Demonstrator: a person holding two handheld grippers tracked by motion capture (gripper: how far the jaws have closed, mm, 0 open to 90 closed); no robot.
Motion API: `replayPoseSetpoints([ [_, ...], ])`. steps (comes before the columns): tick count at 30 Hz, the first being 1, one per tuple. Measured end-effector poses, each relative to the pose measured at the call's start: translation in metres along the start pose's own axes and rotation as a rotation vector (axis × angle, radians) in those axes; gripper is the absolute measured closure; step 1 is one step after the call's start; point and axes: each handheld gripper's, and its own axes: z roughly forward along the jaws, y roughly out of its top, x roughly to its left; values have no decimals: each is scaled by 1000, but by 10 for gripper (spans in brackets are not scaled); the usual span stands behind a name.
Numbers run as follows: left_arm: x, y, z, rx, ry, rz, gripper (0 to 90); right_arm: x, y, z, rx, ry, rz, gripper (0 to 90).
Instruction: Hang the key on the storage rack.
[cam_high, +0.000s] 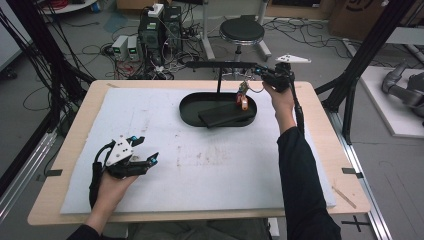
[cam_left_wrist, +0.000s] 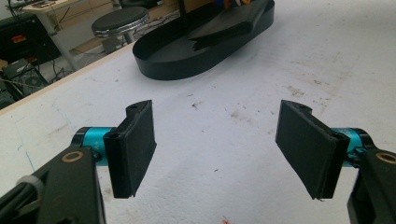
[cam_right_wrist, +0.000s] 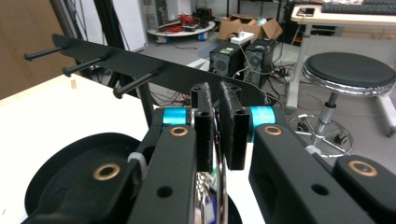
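A black rack bar (cam_high: 222, 64) with several pegs (cam_right_wrist: 135, 83) stands on a post in a black oval tray (cam_high: 187, 107). My right gripper (cam_high: 258, 71) hovers by the bar's right end, above the tray. Its jaws (cam_right_wrist: 217, 100) stand almost together with a thin metal key ring (cam_right_wrist: 216, 184) pinched between them. From the ring a small bunch of red and orange trinkets (cam_high: 243, 98) hangs down over the tray. My left gripper (cam_high: 146, 149) rests low over the white mat at the front left, wide open with nothing between its pads (cam_left_wrist: 133, 149).
A flat black piece (cam_high: 225, 115) lies inside the tray. The white mat (cam_high: 200, 165) covers most of the wooden table. Behind the table stand a round stool (cam_high: 242, 31), computer boxes (cam_high: 160, 30) and cables on the floor.
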Motion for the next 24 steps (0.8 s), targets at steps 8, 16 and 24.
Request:
replayPoseSetpoints([
  [8, -1, 1, 1, 1, -5, 8, 284, 1, -1, 1, 19, -48, -5, 815],
  [16, -1, 1, 2, 3, -7, 8, 284, -6, -2, -5, 29, -74, 18, 808],
  [24, 1, 4, 4, -4, -17, 4, 284, 0, 2, -17, 41, -85, -33, 701],
])
